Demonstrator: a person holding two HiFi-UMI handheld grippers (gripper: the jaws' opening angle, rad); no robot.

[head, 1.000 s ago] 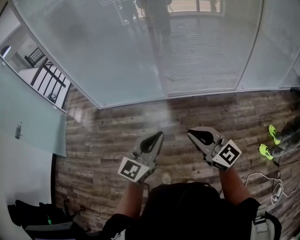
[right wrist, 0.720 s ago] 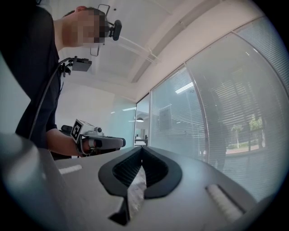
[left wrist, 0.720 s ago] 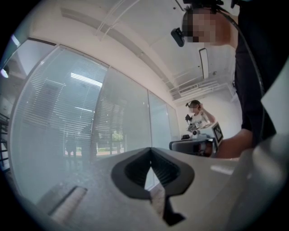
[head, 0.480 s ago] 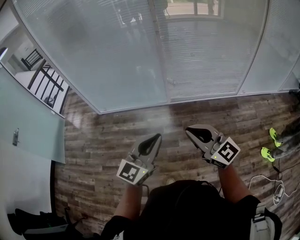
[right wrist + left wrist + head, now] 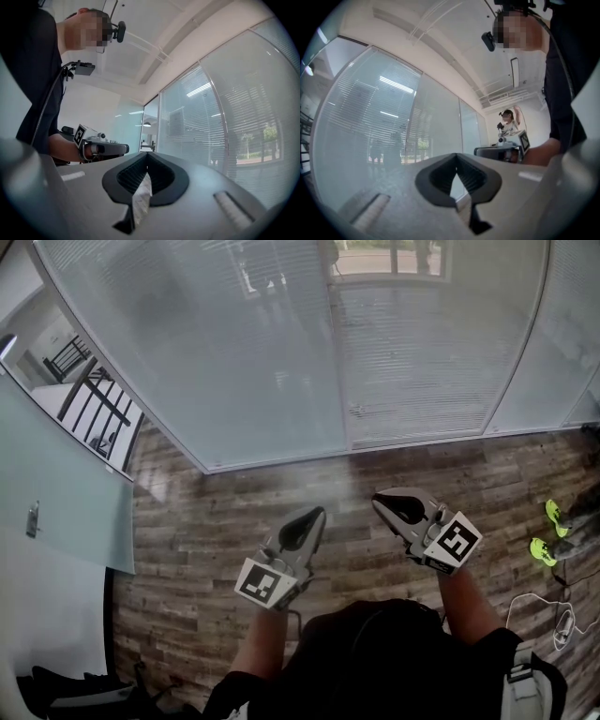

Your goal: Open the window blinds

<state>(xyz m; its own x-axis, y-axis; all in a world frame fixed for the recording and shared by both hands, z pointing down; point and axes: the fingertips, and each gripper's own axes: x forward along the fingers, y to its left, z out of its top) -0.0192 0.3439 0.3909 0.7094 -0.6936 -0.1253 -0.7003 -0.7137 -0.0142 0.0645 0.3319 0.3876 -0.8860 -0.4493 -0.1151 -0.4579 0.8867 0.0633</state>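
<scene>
Left gripper (image 5: 318,513) fingers (image 5: 437,178) closed, empty, right gripper (image 5: 379,499) fingers (image 5: 127,177) closed, empty

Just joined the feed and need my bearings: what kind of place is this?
Probably an office interior: tall glass partitions with slatted blinds behind them, a wood-plank floor, and ceiling strip lights reflected in the glass.

The person wears a black short-sleeved shirt (image 5: 375,662). A small black camera (image 5: 121,30) sits on a thin arm beside the head, and a dark cable (image 5: 47,103) runs over the chest. The left gripper (image 5: 312,514) and right gripper (image 5: 384,499) are grey, with black ribbed pads (image 5: 436,180). Each has a white marker cube (image 5: 262,582) with black squares.
</scene>
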